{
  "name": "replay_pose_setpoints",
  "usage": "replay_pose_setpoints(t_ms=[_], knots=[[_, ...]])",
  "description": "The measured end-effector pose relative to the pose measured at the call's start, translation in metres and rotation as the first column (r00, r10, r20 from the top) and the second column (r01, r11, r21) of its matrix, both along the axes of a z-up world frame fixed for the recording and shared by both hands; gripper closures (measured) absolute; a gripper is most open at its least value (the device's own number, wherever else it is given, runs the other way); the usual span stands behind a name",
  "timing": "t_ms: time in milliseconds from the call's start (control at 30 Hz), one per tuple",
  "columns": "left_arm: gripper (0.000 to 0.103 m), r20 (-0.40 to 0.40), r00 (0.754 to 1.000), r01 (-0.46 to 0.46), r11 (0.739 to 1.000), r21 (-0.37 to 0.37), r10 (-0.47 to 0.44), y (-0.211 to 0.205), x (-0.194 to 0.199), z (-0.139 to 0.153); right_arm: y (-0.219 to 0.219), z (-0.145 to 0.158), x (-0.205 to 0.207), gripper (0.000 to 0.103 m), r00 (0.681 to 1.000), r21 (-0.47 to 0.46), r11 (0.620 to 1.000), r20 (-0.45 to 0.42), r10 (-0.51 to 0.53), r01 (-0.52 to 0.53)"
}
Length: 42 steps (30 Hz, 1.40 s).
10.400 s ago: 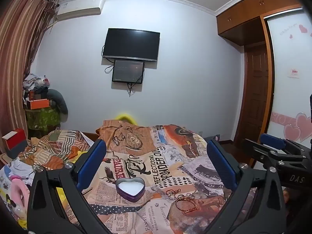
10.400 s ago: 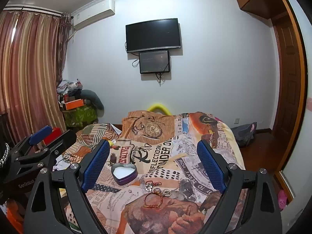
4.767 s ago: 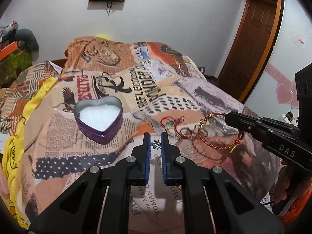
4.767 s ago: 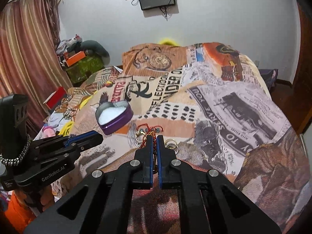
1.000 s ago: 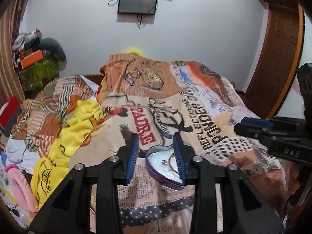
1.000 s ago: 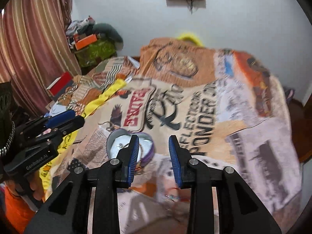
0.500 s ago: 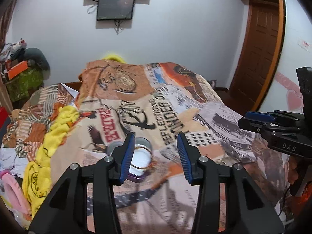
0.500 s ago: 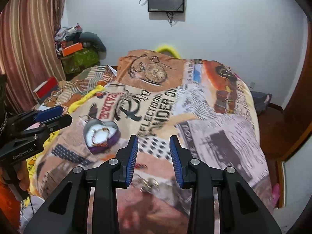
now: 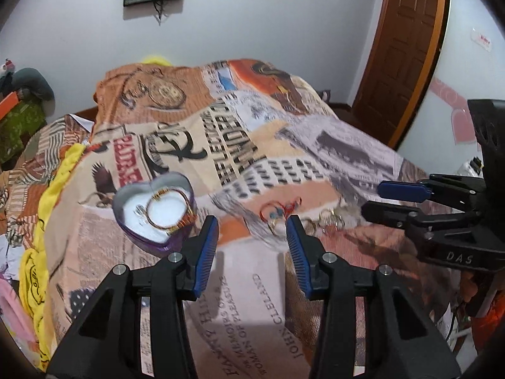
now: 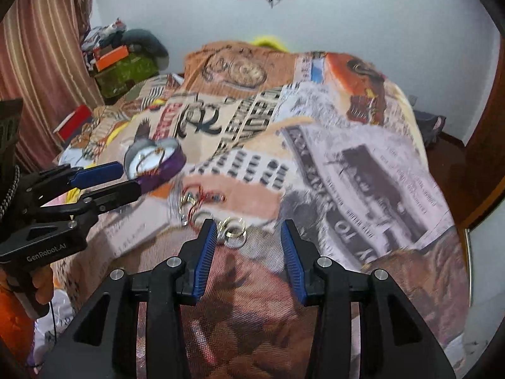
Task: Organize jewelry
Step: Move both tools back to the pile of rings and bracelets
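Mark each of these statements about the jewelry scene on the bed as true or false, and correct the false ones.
1. The gold and red bangle lies inside the heart-shaped tin. True.
2. The left gripper is shut on a ring. False: its jaws are open and hold nothing.
3. Rings lie on the bedspread just ahead of the right gripper. True.
4. The tin's lid is on. False: the tin is open, its white lining showing.

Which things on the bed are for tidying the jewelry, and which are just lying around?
For the job:
- purple heart-shaped tin with white lining
- red-and-gold bangle inside it
- red string bracelet on the blanket
- gold rings on the blanket

Just lying around:
- newspaper-print blanket
- yellow cloth
- orange box
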<state>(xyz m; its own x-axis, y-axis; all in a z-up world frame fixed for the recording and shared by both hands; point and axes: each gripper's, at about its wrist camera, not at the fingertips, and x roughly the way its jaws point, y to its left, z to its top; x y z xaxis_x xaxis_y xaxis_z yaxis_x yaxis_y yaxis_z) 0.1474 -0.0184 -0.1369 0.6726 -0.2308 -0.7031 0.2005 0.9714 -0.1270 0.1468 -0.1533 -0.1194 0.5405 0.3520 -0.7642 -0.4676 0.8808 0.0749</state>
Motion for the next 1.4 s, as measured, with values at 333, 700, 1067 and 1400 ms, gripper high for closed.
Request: replay_pose_setpoints(t_ms=[333,700,1067,1400], knots=[[0.059,-0.050,0.998,0.032,0.999,-0.012,-0.033,-0.005,-0.005,-0.021,0.017,-0.025,0.005,0.065,0.997,-0.018,0.999,-0.066,0.050,-0.051],[0.069,-0.073,0.993,0.084,0.995,-0.047,-0.087,-0.015,0.002,-0.029,0.014,-0.032,0.009,0.076,0.996,0.034,0.998,-0.076,0.046,-0.044],[0.080,-0.105,0.988,0.105,0.992,-0.070,-0.112,-0.025,0.014,-0.037,-0.002,-0.025,0.006,0.076,0.997,0.105,0.994,-0.070,0.018,-0.010],[0.084,-0.105,0.988,0.105,0.992,-0.067,-0.112,-0.030,0.024,-0.042,-0.017,-0.013,0.005,0.076,0.999,0.145,0.989,-0.050,-0.011,0.018]])
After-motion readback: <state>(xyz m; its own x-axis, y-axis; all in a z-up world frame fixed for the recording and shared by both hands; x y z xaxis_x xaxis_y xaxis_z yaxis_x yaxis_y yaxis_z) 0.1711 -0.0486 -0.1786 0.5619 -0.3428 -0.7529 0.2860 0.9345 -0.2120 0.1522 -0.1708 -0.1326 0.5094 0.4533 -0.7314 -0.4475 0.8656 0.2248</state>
